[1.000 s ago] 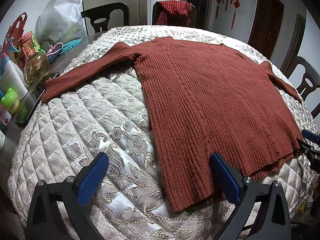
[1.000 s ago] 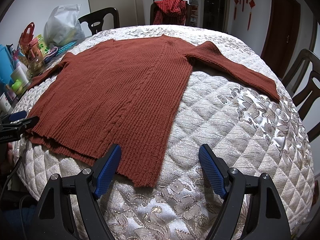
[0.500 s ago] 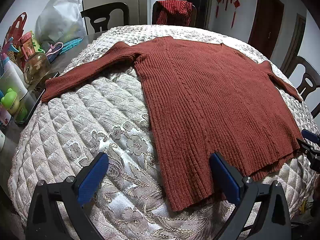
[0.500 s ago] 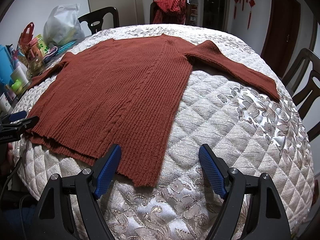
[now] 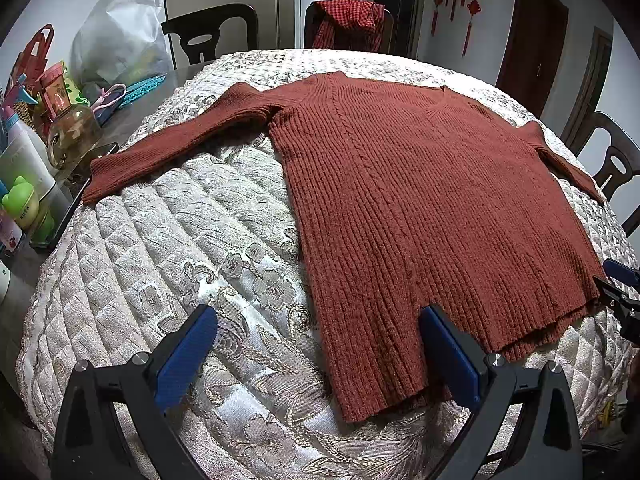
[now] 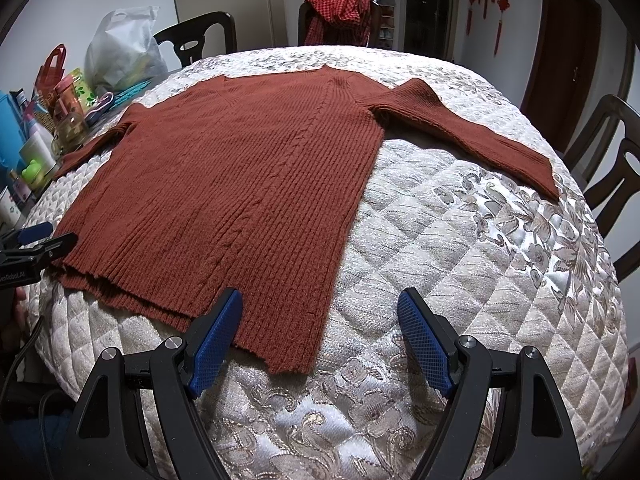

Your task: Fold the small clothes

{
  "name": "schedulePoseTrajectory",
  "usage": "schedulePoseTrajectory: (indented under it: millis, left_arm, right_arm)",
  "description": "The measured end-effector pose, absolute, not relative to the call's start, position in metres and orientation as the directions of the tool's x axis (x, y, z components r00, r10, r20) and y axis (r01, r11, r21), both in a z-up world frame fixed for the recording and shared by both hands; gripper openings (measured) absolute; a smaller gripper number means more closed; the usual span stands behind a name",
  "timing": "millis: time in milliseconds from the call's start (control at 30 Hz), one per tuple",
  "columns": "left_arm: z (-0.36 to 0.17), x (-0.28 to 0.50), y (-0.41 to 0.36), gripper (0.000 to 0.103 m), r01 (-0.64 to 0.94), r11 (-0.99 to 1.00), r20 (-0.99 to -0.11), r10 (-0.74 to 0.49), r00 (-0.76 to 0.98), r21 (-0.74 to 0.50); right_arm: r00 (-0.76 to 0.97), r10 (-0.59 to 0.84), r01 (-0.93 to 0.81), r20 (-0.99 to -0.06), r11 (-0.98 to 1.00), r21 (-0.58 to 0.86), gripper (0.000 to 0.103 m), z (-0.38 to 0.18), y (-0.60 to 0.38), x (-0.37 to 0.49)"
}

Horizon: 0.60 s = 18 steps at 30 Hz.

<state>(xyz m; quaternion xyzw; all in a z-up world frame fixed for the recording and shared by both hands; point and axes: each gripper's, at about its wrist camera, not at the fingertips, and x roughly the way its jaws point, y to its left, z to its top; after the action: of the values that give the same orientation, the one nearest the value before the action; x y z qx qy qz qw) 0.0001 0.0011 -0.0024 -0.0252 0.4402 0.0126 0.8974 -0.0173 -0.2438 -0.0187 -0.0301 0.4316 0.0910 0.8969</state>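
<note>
A rust-red ribbed sweater (image 5: 420, 208) (image 6: 248, 184) lies flat and spread out on the quilted table cover (image 5: 168, 248), both sleeves stretched sideways, hem toward me. My left gripper (image 5: 320, 320) is open over the hem's left corner, holding nothing. My right gripper (image 6: 320, 308) is open above the hem's right corner, also holding nothing. Each gripper shows at the edge of the other's view: the right gripper (image 5: 618, 284) at the far right, the left gripper (image 6: 38, 240) at the far left. The jaws hover just short of the fabric.
Bottles, a glass jar (image 5: 74, 134), bags and a phone crowd the table's left side. A white plastic bag (image 5: 120, 36) sits behind them. Dark wooden chairs (image 5: 612, 160) ring the table; one holds a red checked garment (image 5: 348, 20). The quilt (image 6: 480, 240) is bare right of the sweater.
</note>
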Motion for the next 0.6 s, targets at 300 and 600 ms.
schedulePoseTrajectory:
  millis: [300, 600]
  left_arm:
    - [-0.0024, 0.0004, 0.0009, 0.102, -0.045, 0.998, -0.791, 0.002, 0.611, -0.032]
    - [-0.0042, -0.0021, 0.0044, 0.102, -0.048, 0.998, -0.791, 0.002, 0.611, -0.035]
  right_arm:
    - [0.607, 0.132, -0.182, -0.784, 0.983, 0.024, 0.080, -0.0176, -0.2426, -0.0175]
    - [0.614, 0.129, -0.177, -0.779, 0.984, 0.023, 0.080, -0.0189, -0.2432, -0.0197]
